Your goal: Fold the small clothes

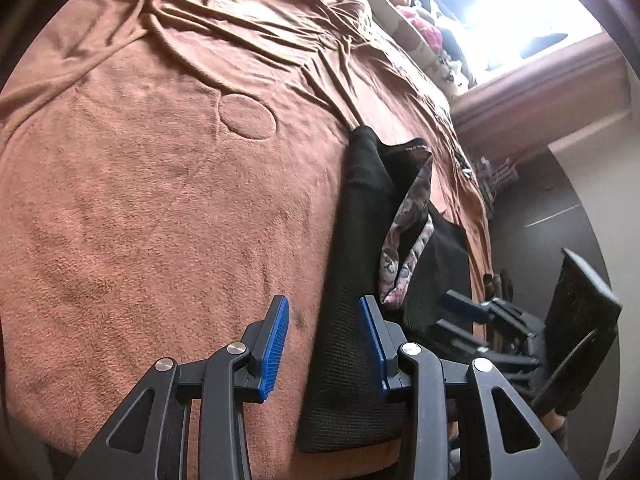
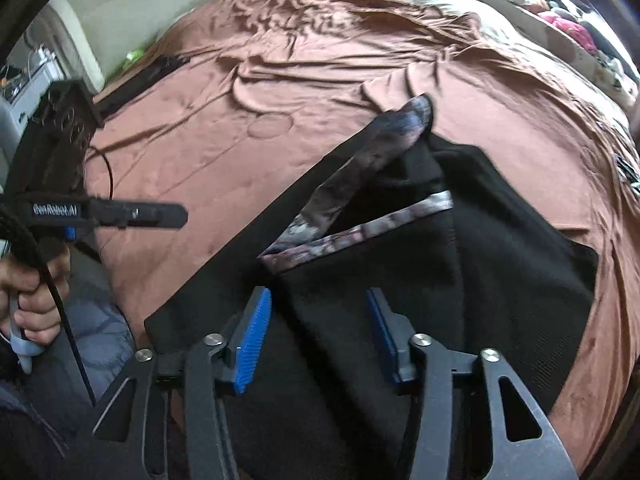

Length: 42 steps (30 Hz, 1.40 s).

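A small black garment [image 1: 352,240] with a patterned floral trim [image 1: 408,208] lies on a brown blanket [image 1: 160,200] near the bed's edge. My left gripper [image 1: 324,300] hovers open over the garment's left edge, its blue pads apart and pressing on nothing. In the right wrist view the same garment [image 2: 500,240] lies partly folded, its trim [image 2: 360,168] forming a V. My right gripper [image 2: 318,292] stands open just above the black cloth, with nothing gripped. The left gripper [image 2: 132,212] shows at the left, held by a hand [image 2: 32,300].
The wrinkled blanket [image 2: 200,140] covers the whole bed. Soft toys [image 1: 424,20] line a bright window sill at the far side. A black boxy object [image 2: 56,120] and a thin cable [image 2: 108,168] sit at the bed's left edge. The floor [image 1: 560,200] lies beyond the right edge.
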### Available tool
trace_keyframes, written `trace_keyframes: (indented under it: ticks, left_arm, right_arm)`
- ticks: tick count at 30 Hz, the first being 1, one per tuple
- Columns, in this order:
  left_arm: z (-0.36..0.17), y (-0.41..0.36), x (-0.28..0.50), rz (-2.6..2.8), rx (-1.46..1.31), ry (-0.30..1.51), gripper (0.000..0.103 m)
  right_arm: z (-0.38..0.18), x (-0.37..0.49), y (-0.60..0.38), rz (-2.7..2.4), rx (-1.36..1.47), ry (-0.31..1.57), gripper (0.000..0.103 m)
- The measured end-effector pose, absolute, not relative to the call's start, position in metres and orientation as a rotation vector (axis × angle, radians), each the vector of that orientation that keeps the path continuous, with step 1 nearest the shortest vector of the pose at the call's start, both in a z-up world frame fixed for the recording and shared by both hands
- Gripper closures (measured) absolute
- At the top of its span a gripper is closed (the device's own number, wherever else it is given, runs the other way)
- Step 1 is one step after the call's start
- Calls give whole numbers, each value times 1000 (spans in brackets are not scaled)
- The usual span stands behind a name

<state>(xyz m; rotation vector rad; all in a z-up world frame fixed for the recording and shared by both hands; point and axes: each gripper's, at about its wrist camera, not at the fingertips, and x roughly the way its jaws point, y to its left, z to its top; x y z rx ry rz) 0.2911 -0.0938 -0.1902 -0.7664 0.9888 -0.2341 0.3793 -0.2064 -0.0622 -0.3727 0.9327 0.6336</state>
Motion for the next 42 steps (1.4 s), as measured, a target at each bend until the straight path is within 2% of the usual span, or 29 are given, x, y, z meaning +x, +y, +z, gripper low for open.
trace_keyframes:
  ticks: [7, 9, 11, 13, 29, 37, 42]
  left_arm:
    - [-192, -90, 292, -209, -795, 978, 65]
    - [-193, -89, 293, -207, -798, 979, 65]
    - [-193, -89, 292, -202, -797, 977, 65]
    - [-193, -90, 293, -200, -794, 979, 65]
    - [-187, -102, 299, -198, -701, 988, 65]
    - [-189, -102, 301, -199, -694, 998, 65]
    - [-189, -106, 304, -197, -674, 1009, 65]
  right_arm:
    - [-91, 392, -183, 592, -443, 979, 61]
    - [-88, 396, -182, 566, -444, 974, 74]
    - [-87, 400, -183, 556, -431, 980, 99]
    - [-84, 399, -184, 558, -424, 970, 101]
    - [-20, 400, -288, 465, -109, 820, 103]
    - [-20, 409, -350, 360, 102, 788, 103]
    - [-48, 428, -388, 292, 297, 874, 101]
